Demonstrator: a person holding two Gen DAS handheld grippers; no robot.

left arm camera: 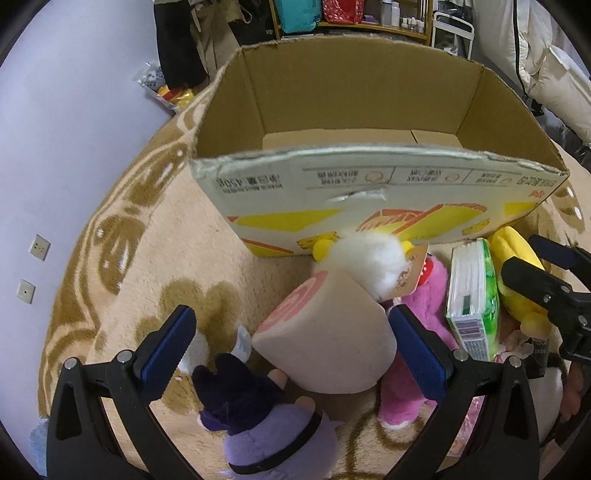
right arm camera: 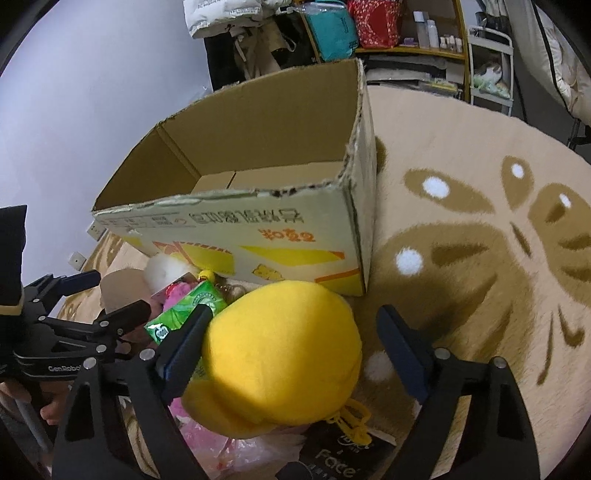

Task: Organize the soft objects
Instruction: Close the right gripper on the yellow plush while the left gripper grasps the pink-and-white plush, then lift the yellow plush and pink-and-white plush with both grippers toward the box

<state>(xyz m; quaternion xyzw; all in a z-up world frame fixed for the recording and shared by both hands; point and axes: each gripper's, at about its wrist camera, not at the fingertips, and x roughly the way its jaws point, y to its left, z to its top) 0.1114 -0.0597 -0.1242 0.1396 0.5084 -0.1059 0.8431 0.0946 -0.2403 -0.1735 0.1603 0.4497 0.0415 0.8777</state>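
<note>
An open cardboard box (left arm camera: 369, 107) stands on the rug; it also shows in the right wrist view (right arm camera: 280, 122). In front of it lies a pile of soft toys. My left gripper (left arm camera: 291, 343) is open around a beige roll-shaped plush (left arm camera: 332, 347), without squeezing it. A white fluffy toy (left arm camera: 373, 262), a pink plush (left arm camera: 424, 295), a purple plush (left arm camera: 266, 432) and a green tissue pack (left arm camera: 472, 295) lie close by. My right gripper (right arm camera: 295, 347) is open around a yellow plush (right arm camera: 280, 350), its left finger touching it.
A beige rug with brown flower patterns (right arm camera: 480, 229) covers the floor. Shelves with bags and bottles (right arm camera: 388, 29) and hanging clothes stand behind the box. A dark packet printed "Face" (right arm camera: 340, 465) and pink plastic lie under the yellow plush. Wall sockets (left arm camera: 38, 247) are at left.
</note>
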